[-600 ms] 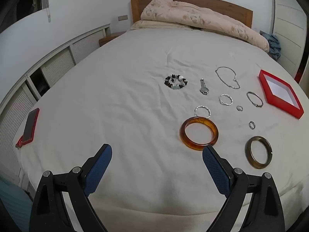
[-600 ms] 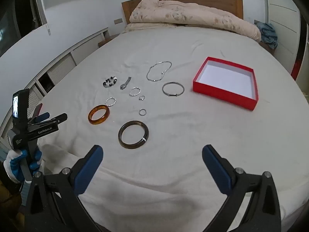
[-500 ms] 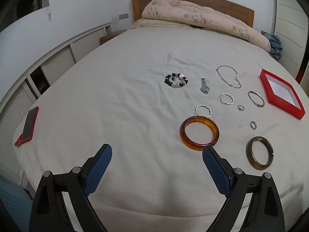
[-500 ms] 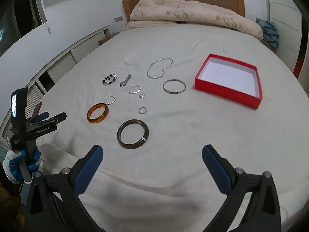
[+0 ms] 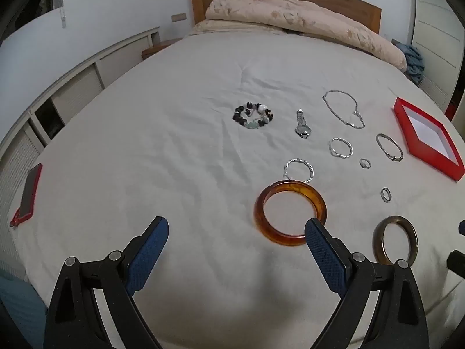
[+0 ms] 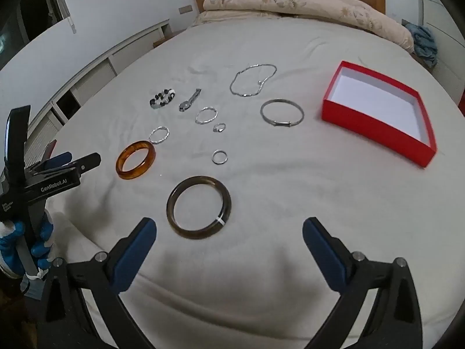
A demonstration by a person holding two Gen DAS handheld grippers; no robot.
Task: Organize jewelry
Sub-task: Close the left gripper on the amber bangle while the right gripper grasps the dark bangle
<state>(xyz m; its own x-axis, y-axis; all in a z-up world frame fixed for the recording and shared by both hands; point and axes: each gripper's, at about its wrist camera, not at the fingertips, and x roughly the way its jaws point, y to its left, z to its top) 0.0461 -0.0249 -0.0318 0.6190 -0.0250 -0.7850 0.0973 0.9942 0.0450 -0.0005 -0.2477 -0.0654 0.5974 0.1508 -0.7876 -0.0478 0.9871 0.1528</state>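
While both tools hang over the bed's [image 6: 290, 209] near edge, the left tool [image 5: 235, 232] gapes wide and empty; the right tool [image 6: 229, 232] likewise; the amber bangle [image 5: 290, 213] lies just beyond the left tool; the dark bangle [image 6: 199, 206] near the right; the red box [image 6: 377, 113] far right.

Both tongs tilt downward with jaws spread wide and nothing between them. The left tongs [image 5: 235, 229] and right tongs [image 6: 229, 229] hover side by side. A blue-gloved hand [image 6: 17, 241] grips the left handle.
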